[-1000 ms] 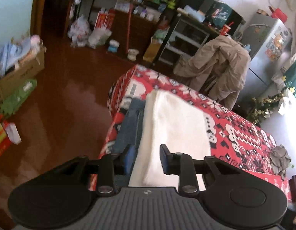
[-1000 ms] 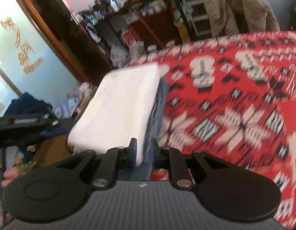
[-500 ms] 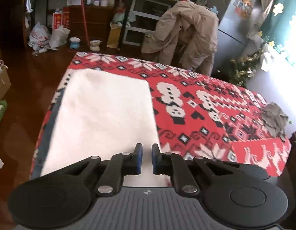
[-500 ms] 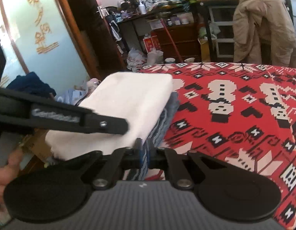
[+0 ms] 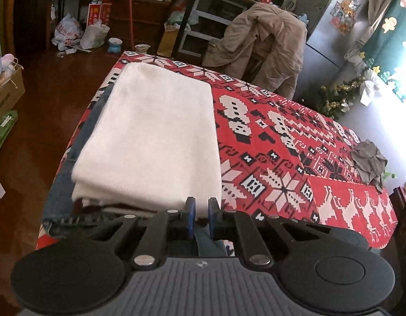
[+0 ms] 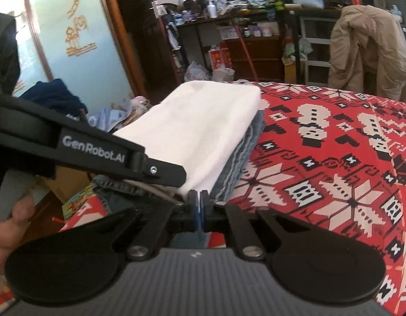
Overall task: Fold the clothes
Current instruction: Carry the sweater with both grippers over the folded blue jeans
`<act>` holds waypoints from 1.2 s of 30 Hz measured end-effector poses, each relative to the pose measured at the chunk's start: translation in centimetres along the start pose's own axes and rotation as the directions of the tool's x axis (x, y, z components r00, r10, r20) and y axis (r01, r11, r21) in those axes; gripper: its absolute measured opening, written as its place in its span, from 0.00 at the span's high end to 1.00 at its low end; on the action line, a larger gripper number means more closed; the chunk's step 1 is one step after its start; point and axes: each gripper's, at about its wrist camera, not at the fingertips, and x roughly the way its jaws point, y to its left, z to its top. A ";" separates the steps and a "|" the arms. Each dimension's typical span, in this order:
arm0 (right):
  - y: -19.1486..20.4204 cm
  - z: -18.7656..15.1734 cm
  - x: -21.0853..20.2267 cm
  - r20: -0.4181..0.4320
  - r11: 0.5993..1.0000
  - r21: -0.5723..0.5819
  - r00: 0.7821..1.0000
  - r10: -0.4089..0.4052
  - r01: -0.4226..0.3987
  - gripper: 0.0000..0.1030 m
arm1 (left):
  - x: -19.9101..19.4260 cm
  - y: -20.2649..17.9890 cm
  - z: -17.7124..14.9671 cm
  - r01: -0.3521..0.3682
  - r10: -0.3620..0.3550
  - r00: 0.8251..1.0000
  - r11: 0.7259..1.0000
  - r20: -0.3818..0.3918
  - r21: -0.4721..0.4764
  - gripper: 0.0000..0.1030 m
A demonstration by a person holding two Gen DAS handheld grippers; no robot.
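Ahead of both sets of fingers, a white folded garment (image 5: 150, 137) lies on folded jeans (image 6: 242, 152). Left gripper (image 5: 201, 212) fingers stand slightly apart, gripping nothing; right gripper (image 6: 197, 205) fingers are closed, empty.

Your left gripper (image 5: 201, 217) has a narrow gap between its fingers, and you can't tell whether the white cloth (image 5: 153, 142) is pinched there. Just ahead of your right gripper (image 6: 198, 206), the stack's near edge is hidden behind the left one's finger. The jeans (image 6: 237, 158) show only as an edge under the cloth.
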 end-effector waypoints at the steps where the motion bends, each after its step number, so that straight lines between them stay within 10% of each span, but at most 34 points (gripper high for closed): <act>1: -0.1 0.0 -0.3 0.001 1.000 -0.001 1.000 0.005 -0.005 0.95 | -0.2 -0.1 0.0 -0.005 0.005 1.000 1.000 0.003 0.005 0.90; 14: -4.1 4.7 3.6 0.046 0.997 0.059 0.997 -0.057 0.054 0.92 | 2.7 0.1 3.3 -0.095 0.096 0.990 0.995 0.106 -0.015 0.90; 36: -0.3 0.8 0.5 0.048 0.998 -0.060 0.999 -0.009 0.011 0.94 | 0.3 -0.7 -0.6 -0.067 0.070 0.994 0.997 0.085 -0.040 0.90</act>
